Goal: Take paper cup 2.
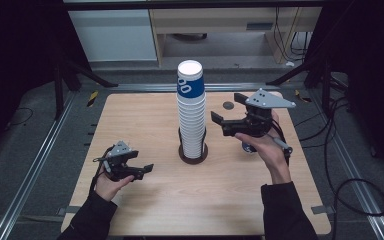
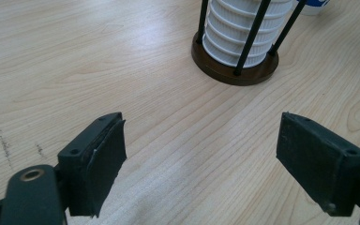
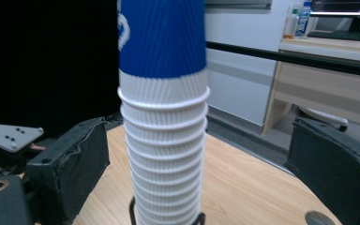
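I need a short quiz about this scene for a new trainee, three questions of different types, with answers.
1. True or false: the right tool is closed on the cup stack.
2. Which colour is the top cup? A) red B) blue C) green
3. What holds the stack upright?

Key:
1. False; its jaws stand open beside the stack.
2. B
3. A holder with a round brown base and thin black rods.

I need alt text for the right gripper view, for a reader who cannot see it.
A tall stack of paper cups, white ribbed ones with a blue cup on top, stands close in front of the right gripper, between its two open black jaws without touching them. It rests on a wooden table, with a desk behind.
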